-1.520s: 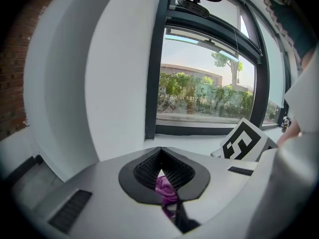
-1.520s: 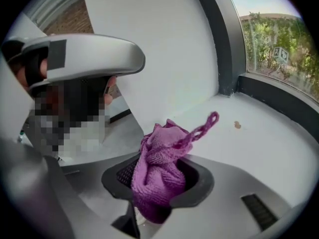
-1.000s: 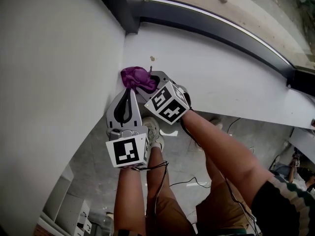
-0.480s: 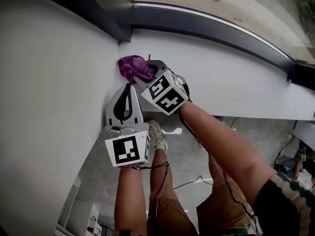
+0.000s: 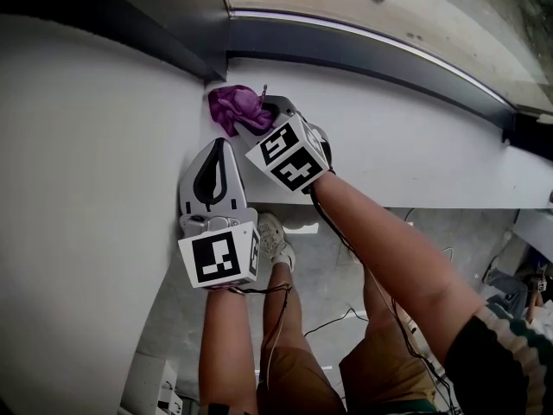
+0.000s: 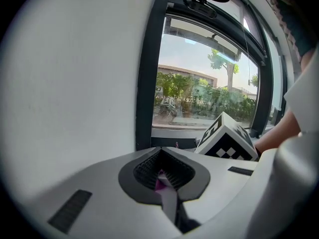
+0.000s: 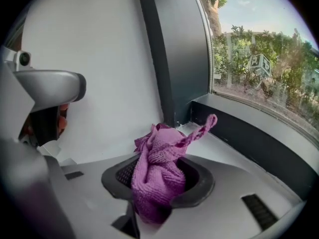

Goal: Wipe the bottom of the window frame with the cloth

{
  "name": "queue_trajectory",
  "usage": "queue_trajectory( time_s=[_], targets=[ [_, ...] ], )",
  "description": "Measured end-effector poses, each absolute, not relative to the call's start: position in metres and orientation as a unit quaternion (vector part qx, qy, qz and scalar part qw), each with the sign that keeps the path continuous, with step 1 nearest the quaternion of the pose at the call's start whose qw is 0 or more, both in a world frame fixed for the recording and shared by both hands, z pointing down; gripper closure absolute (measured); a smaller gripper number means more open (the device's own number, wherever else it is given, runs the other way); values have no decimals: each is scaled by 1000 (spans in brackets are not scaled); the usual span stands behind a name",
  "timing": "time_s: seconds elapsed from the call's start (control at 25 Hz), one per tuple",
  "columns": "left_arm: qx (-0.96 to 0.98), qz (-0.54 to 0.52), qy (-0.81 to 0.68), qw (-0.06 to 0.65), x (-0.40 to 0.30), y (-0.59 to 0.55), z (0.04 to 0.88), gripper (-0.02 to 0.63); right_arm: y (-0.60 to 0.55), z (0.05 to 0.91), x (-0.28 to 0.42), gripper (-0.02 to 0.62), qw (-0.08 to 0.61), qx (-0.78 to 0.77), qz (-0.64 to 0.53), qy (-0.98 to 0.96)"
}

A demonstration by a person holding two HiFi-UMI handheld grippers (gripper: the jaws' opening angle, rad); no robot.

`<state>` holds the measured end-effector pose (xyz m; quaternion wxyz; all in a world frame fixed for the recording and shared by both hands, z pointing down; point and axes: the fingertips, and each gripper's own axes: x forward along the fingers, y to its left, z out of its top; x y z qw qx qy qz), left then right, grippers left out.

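Right tongs (image 5: 262,121) squeeze the purple cloth (image 5: 235,106) tight at the left corner of the white sill (image 5: 406,145), near the dark window frame (image 5: 363,48). Left tongs (image 5: 216,154) are pinched together with nothing in them. I think almost all the wiping is left to do.

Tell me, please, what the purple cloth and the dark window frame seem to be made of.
The cloth looks like soft, matte microfibre or knitted textile: looped weave and limp folds show. The window frame is probably coated metal, dark grey and smooth with a slight sheen, though it could be plastic.
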<state>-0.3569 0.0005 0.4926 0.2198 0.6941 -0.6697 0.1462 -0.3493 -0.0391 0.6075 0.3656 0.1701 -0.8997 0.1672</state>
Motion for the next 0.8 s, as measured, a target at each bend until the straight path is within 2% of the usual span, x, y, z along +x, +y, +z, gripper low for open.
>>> queue_trajectory(
  time_s=[0.8],
  targets=[
    [699, 158, -662, 219, -359, -8, 499, 600, -42, 610, -348, 443, 362, 176, 167, -900]
  ],
)
